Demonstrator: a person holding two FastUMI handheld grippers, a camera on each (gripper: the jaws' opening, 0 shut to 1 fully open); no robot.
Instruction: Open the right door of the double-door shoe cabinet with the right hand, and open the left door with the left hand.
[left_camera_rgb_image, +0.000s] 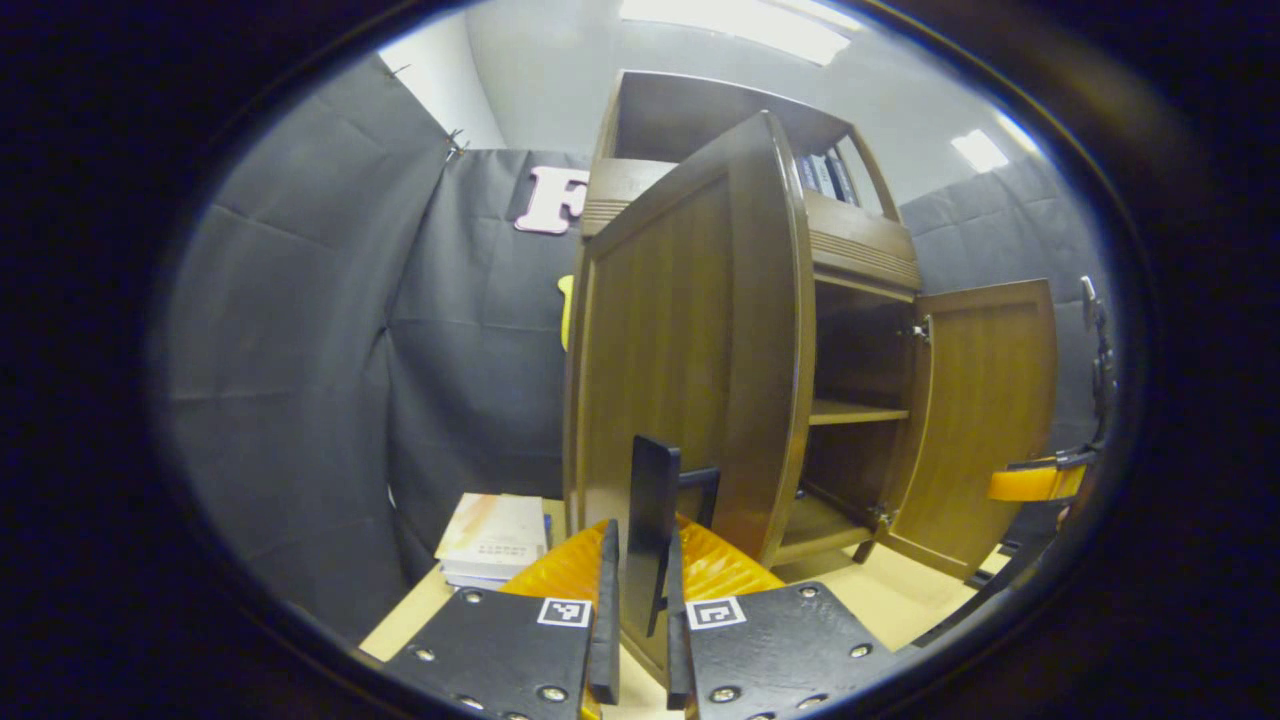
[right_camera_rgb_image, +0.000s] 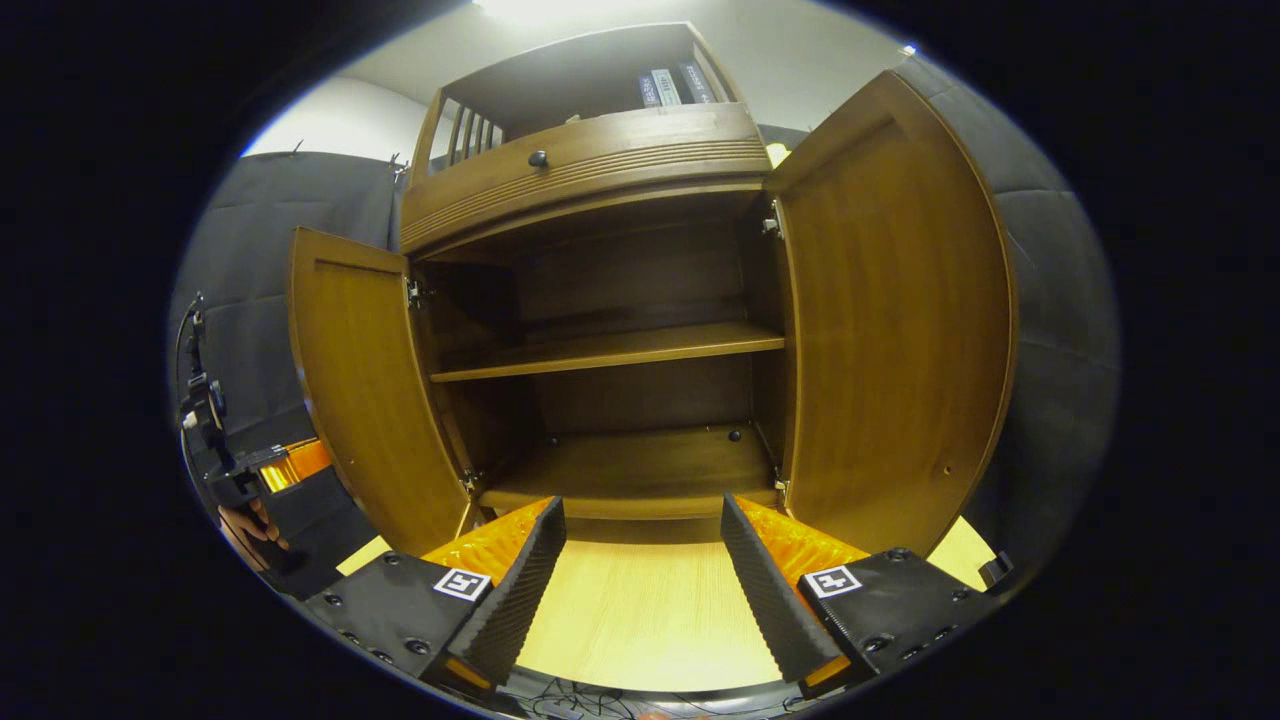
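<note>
1. Left claw (left_camera_rgb_image: 637, 610): fingers nearly together, pinched on the dark handle (left_camera_rgb_image: 655, 520) of the left door (left_camera_rgb_image: 690, 350); the handle stands upright

2. Right claw (right_camera_rgb_image: 635, 590): spread wide, holding nothing, facing the open cabinet (right_camera_rgb_image: 610, 400)

3. Right door (right_camera_rgb_image: 890, 330): swung wide, just beside it

4. Tabletop (right_camera_rgb_image: 640, 610): bare ahead, room to withdraw

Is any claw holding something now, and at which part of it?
The left claw is closed on the dark handle of the left door, near the handle's lower end. The right claw is open and holds nothing.
</note>
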